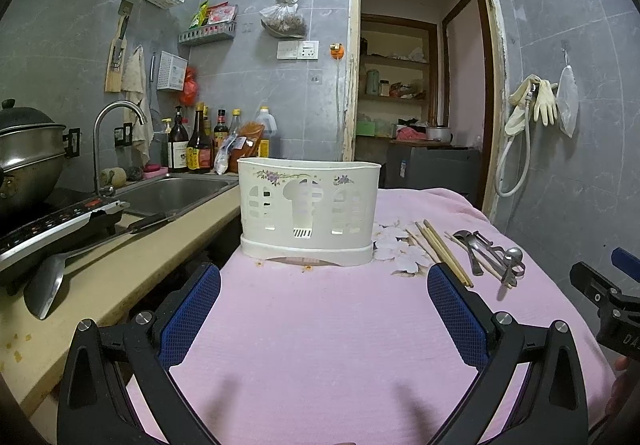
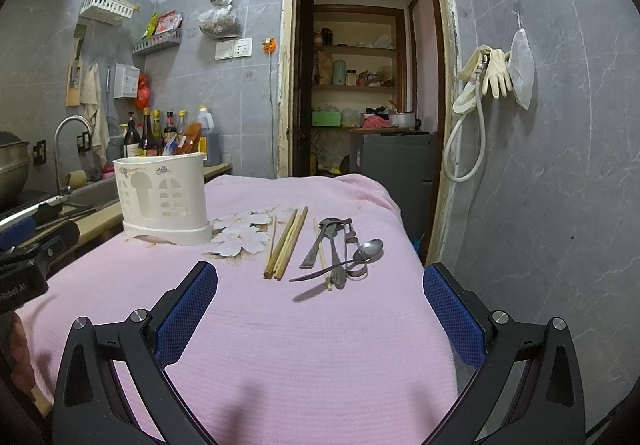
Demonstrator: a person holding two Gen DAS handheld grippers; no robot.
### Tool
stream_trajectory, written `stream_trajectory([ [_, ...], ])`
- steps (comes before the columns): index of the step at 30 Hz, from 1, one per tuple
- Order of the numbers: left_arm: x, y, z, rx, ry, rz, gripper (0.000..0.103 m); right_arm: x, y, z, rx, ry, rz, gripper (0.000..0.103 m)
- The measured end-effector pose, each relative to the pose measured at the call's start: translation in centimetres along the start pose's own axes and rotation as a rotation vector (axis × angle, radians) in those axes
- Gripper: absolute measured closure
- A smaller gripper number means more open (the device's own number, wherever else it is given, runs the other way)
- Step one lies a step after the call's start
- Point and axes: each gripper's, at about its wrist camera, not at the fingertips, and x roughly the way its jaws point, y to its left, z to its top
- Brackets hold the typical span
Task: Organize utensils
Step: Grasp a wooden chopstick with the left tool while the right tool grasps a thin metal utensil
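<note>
**Both grippers open, utensils not yet picked**

Right wrist view: right gripper (image 2: pixel 320 285) hangs wide open, holding nothing, aimed at the loose utensils, likely lining up a first pick. White utensil caddy (image 2: pixel 162 201) is the landmark, upright on the pink cloth (image 2: pixel 320 345). Chopsticks (image 2: pixel 286 245) lie right of the caddy, roughly parallel. Metal spoons (image 2: pixel 344 253) sit farther right of the caddy, crossed in a heap with 1 stray chopstick, so singling 1 out looks awkward. Left wrist view: left gripper (image 1: pixel 324 293) also spread open and empty, squarely facing the caddy, probably placed to steady it. Nothing shows above the caddy's rim, so sorting looks unstarted. Sink (image 1: pixel 176 193) lies left of the caddy.
</note>
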Motion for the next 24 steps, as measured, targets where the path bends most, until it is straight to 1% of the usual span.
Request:
stream_trajectory([
  [4,0.2,-0.1,0.9,0.026,-0.016,-0.008,0.001,0.0,-0.2,0.4,-0.002,-0.008,0.001,0.0],
  [8,0.7,-0.8,2.5,0.063,-0.049,-0.002,0.001,0.0,-0.8,1.8,-0.02,-0.045,-0.006,0.0],
  [10,1.0,-1.4,3.5,0.082,-0.073,-0.007,0.001,0.2,-1.3,2.6,-0.032,-0.063,-0.024,0.0],
  [12,1.6,-2.0,4.4,0.11,-0.074,-0.003,0.001,0.5,-1.8,3.5,-0.044,-0.072,-0.041,0.0],
  [15,3.3,-2.9,5.9,0.136,-0.048,-0.06,0.001,1.9,-2.8,5.0,-0.071,-0.064,-0.071,0.0],
  [19,6.1,-4.3,7.2,0.143,0.002,-0.155,0.001,4.7,-5.2,6.5,-0.056,0.014,-0.078,0.0],
  [24,9.2,-6.0,7.9,0.151,0.059,-0.205,0.001,7.7,-7.6,7.5,-0.042,0.053,-0.049,0.0],
])
